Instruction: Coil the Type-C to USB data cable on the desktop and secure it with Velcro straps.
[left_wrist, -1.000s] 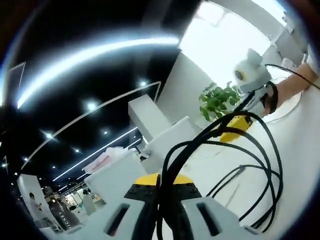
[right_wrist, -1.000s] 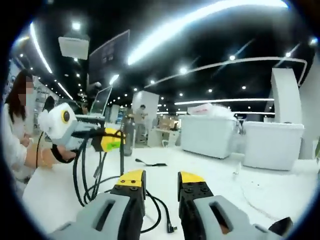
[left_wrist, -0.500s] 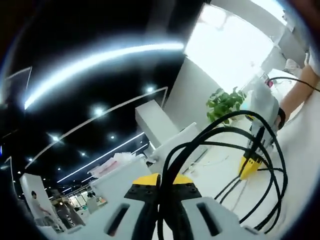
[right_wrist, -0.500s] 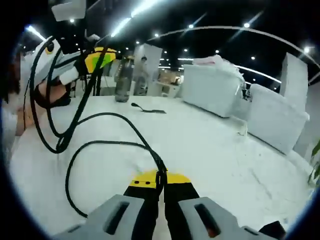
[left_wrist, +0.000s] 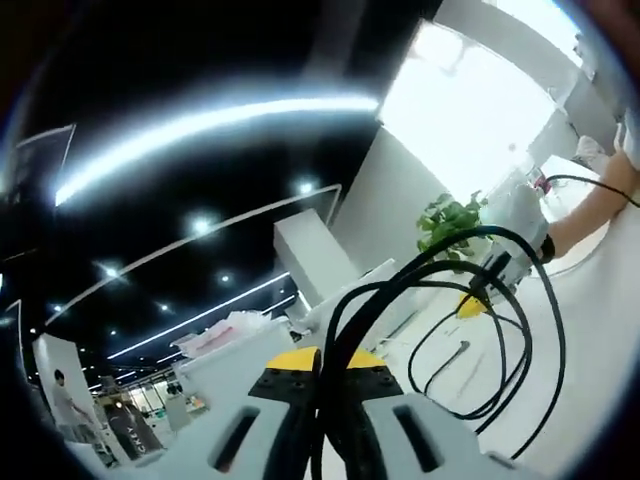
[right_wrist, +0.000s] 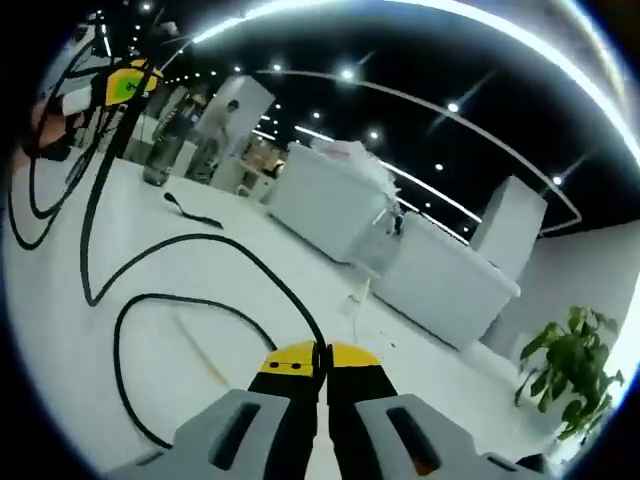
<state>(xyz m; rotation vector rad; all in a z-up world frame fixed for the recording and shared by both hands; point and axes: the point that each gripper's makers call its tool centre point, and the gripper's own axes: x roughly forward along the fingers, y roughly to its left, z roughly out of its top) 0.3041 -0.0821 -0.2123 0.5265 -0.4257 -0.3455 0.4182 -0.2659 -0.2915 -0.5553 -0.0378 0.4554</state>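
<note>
Left gripper (left_wrist: 322, 375) jaws pinched on black cable (left_wrist: 520, 330) loops lifted off the desktop (right_wrist: 90, 360), right gripper (right_wrist: 322, 362) jaws closed on one strand trailing across the white surface, dark strip (right_wrist: 192, 212) beyond, possibly the Velcro strap

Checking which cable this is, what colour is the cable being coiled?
Black. The cable shows best in the right gripper view, lying looped against the white desktop.

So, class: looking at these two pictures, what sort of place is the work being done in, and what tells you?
Probably a large open office or showroom hall: a dark ceiling with long strip lights, white counters, a potted plant, and a wide white desktop with the black cable.
</note>
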